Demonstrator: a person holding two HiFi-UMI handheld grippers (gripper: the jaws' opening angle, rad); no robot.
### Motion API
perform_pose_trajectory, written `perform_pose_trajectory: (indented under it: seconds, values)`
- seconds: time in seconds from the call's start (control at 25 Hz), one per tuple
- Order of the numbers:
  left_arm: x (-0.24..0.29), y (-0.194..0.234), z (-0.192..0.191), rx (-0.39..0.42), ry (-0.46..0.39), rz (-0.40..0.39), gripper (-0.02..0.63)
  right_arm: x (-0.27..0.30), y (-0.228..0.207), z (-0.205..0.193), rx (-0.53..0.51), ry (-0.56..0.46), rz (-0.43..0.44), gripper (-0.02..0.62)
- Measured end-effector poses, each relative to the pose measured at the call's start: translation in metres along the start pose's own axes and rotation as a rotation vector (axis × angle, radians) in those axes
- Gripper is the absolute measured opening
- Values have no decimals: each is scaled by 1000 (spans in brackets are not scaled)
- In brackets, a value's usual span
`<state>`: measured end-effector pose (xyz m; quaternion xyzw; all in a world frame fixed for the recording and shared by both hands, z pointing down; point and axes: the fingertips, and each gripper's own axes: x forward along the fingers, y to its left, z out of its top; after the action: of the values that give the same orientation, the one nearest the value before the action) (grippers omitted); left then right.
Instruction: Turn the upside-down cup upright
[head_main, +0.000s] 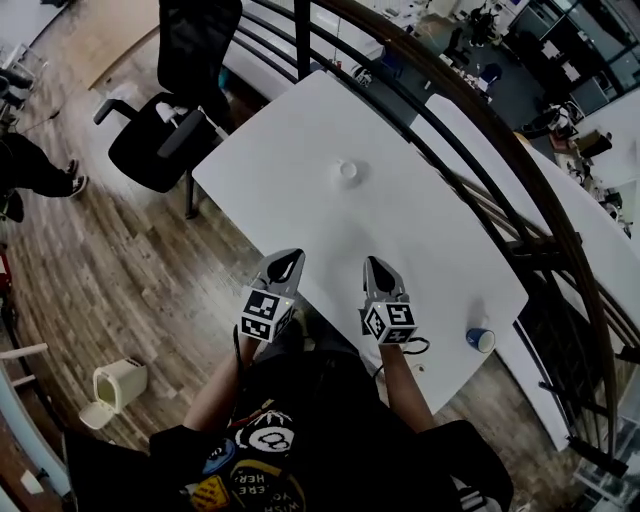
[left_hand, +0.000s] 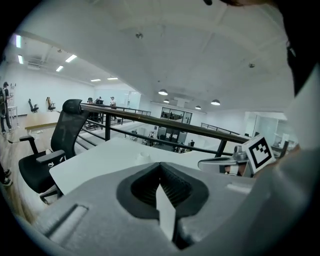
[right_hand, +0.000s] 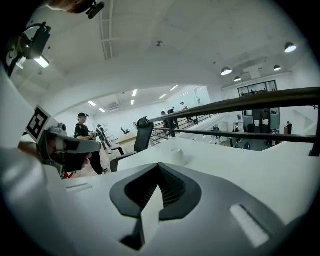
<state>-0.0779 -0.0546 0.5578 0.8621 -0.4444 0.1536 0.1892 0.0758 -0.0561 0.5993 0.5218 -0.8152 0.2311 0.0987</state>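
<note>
Both grippers hang over the near edge of the white table, side by side and apart. The left gripper has its jaws closed tip to tip with nothing between them. The right gripper is closed in the same way and holds nothing.

The white cup stands on the tabletop well ahead of them, toward the far side and roughly in line with the gap between the two grippers. In the right gripper view it looks a little wider at the foot than at the top, but it is too small for me to be sure which way up it is. I cannot see whether it holds anything. Only white tabletop lies between the grippers and the cup.

A blue cup sits at the table's near right corner, right at the edge, to the right of the right gripper and far from the white cup. It shows a pale mouth, and I cannot make out its contents.

A dark railing runs just behind the far edge of the table. A black office chair is drawn up at the table's left end. On the wooden floor to my left stands a small cream waste bin, its contents unclear. A person stands farther off at the left edge.
</note>
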Motion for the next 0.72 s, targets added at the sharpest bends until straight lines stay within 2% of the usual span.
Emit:
perform_pose_trajectory:
  seconds: [0.16,0.32,0.44,0.56,0.6,0.72]
  values:
    - [-45,-24,23,16,-102,-24,5,-51,46,19,1,-64,2,2]
    - [-86,-57,30,50,-161,-61,5,-98,77,13,-40,-68,-34,2]
    - [-107,-60,19,11,-146,-43,5,-115,95,10,-9,-95,-41,2]
    - [-122,-74,19,-52,-142,-9,5,-130,116,2,32,-90,7,1]
    - [-124,-85,24,-30,-158,-18,5,-134,122,-3,21,-87,29,0]
    - [-126,-113,37,104,-203,-39,5,-144,124,-5,-32,-100,62,0]
